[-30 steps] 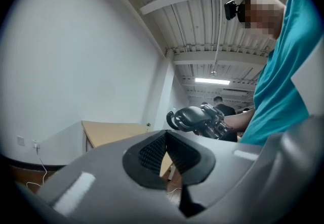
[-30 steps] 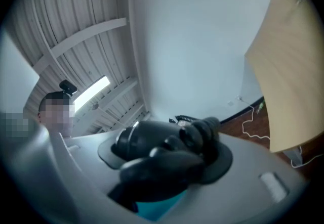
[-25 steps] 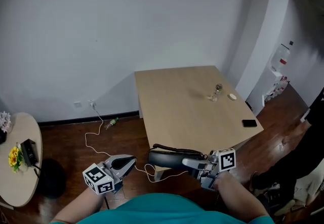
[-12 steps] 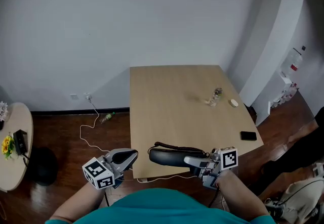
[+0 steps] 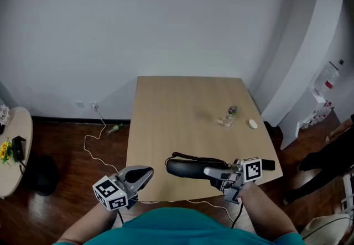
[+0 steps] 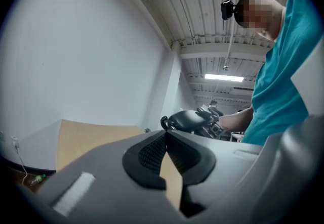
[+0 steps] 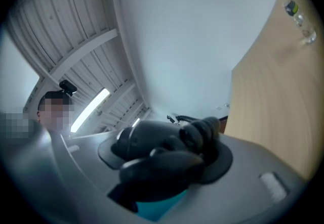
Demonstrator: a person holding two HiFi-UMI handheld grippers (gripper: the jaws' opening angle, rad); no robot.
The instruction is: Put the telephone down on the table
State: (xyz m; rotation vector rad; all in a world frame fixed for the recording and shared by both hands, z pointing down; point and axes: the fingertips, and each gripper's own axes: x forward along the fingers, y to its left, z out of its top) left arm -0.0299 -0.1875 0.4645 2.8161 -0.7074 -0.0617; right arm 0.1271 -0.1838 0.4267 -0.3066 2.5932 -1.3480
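Note:
The telephone (image 5: 189, 167) is a black handset with a coiled cord, held level over the near edge of the wooden table (image 5: 182, 107). My right gripper (image 5: 214, 173) is shut on one end of it; in the right gripper view the telephone (image 7: 161, 148) fills the space between the jaws. My left gripper (image 5: 146, 172) hangs at the table's near left corner, shut with nothing in it. In the left gripper view its pads (image 6: 152, 153) meet at the tips, and the telephone (image 6: 188, 120) shows beyond them, off to the right.
A small bottle (image 5: 230, 113), a white object (image 5: 253, 124) and a dark flat phone (image 5: 267, 165) lie on the table's right side. A white cable (image 5: 93, 140) trails on the floor at left, by a round side table (image 5: 12, 156). A person's leg (image 5: 326, 156) is at right.
The table has come closer and more central in the head view. Both grippers, earlier short of it, now reach its near edge, with the telephone still in the right one.

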